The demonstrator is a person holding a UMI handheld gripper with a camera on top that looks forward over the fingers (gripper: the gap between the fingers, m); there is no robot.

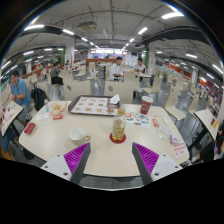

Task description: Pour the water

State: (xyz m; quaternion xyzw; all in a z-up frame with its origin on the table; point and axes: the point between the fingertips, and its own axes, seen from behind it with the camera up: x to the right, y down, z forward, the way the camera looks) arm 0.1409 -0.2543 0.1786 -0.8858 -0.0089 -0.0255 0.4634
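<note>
The gripper [112, 158] hangs above the near edge of a round white table [60, 150], its two fingers spread wide with nothing between them; we see the purple pads [76, 156] well apart. Just ahead of the fingers, and centred between their lines, stands a clear cup [118, 129] with amber liquid, resting on a red coaster [118, 139]. We judge this to be the vessel to pour from, though the task sentence does not settle it. It looks rigid, smooth and probably slippery, moderately weighted by its contents, so we would grip it across the mid-wall and keep it upright. Beyond it lie a white bowl [78, 134], a baking tray [92, 105] and a dark red can [145, 106]. A seated person [18, 95] is off to one side.
</note>
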